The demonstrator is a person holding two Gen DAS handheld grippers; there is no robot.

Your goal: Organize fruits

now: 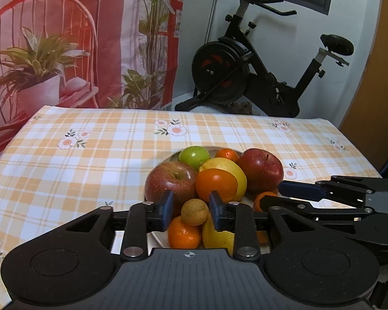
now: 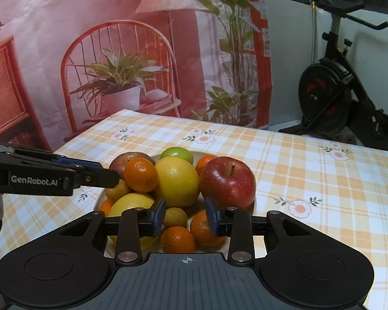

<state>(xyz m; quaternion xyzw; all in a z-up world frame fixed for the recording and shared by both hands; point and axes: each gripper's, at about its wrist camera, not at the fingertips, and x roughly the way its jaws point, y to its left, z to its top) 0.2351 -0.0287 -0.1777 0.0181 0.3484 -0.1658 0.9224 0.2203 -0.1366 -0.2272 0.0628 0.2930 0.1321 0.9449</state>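
Left wrist view: my left gripper (image 1: 191,210) is parted, grasping nothing, w/ a small brown fruit (image 1: 194,211) btwn its pads on the plate (image 1: 168,158). Right gripper (image 2: 186,215) likewise loose, holding nothing. Pick-up step; next I need to clench.

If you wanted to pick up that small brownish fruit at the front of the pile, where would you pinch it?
Probably across the round middle of the small brownish fruit, coming from above and the near side. It sits on top of an orange and a lemon, so its flanks look exposed. The left tool already frames it, pads apart.
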